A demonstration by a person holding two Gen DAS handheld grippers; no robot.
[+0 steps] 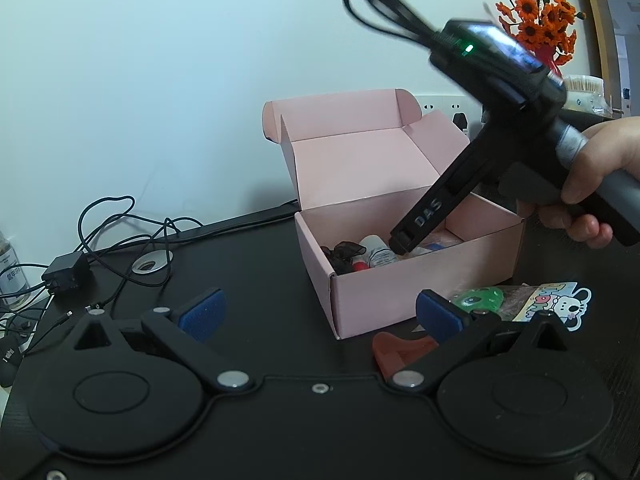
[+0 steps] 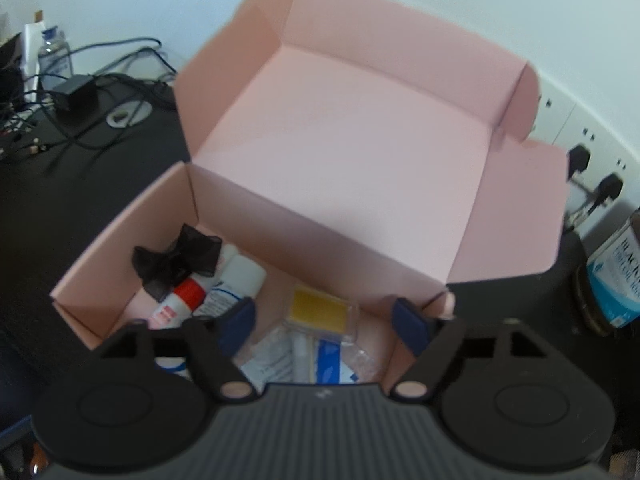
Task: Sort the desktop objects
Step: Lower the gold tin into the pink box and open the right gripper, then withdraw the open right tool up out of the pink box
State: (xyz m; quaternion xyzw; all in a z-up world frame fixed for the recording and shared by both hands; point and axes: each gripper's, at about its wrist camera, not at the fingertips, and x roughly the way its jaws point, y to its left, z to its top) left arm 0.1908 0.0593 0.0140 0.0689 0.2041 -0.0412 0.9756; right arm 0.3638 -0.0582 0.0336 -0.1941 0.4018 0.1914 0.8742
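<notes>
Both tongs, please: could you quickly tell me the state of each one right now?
Left tongs: open, holding nothing, low over the desk.
Right tongs: open, holding nothing, over the pink box.

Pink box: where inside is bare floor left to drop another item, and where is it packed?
Inside the pink box, the floor is bare toward the back wall, behind the yellow case. The left corner is crowded with the black bow and white bottles; packets fill the front.
</notes>
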